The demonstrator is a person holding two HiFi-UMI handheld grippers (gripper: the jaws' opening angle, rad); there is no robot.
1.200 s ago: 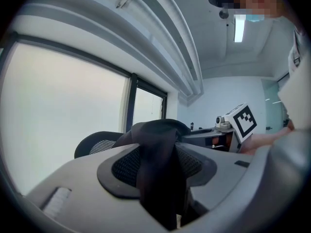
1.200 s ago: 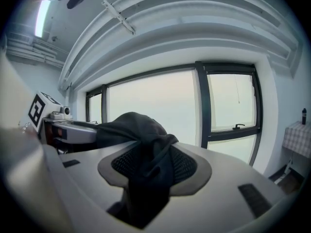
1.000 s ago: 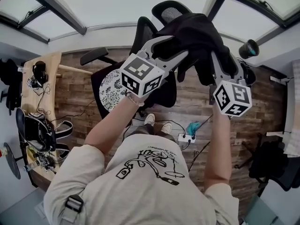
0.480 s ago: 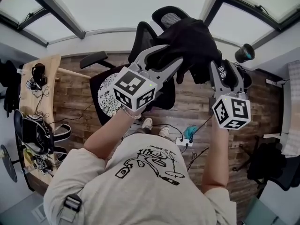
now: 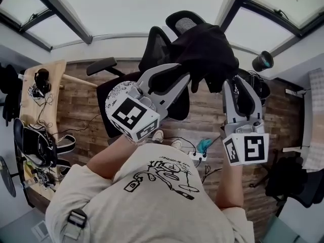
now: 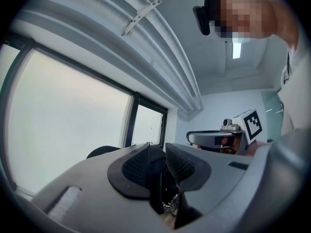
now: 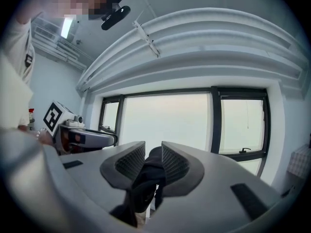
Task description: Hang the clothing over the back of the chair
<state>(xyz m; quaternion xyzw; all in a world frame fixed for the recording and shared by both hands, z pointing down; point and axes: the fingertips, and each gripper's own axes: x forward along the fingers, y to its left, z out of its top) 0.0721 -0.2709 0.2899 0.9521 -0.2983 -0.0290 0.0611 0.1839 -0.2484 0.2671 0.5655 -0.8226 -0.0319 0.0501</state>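
Head view: a person in a printed T-shirt [image 5: 152,201] holds black clothing [image 5: 207,47] aloft at 12 o'clock w/ two hand-held grippers, above a wood floor [image 5: 86,105]. The left gripper [image 5: 183,74] reaches in from 7 o'clock to the garment's left edge. The right gripper [image 5: 238,85] comes up from 5 o'clock under its right side. The clothing hangs bunched btwn them, in front of the black chair [image 5: 154,44], whose mesh headrest [image 5: 185,22] shows at 12 o'clock just above the cloth. Whether fabric touches the chair back can't be told. A patterned cushion [image 5: 117,92] lies on the seat at 9 o'clock, partly behind the left gripper's marker cube.

Left gripper view: jaws closing, pads [image 6: 181,163] nearly together, w/ a thin dark fold of the clothing pinched btwn them. The other gripper shows at 3 o'clock against a pale wall.

Right gripper view: jaws closing too, the narrow gap filled by a thick wad of the clothing that the pads [image 7: 130,163] press. The cloth droops toward 6 o'clock. Windows [image 7: 165,125] fill the background.

Elsewhere in the head view: a cluttered desk [image 5: 50,70] at 9 o'clock and a power strip [image 5: 201,148] on the floor at 5 o'clock, btwn the person's forearms.
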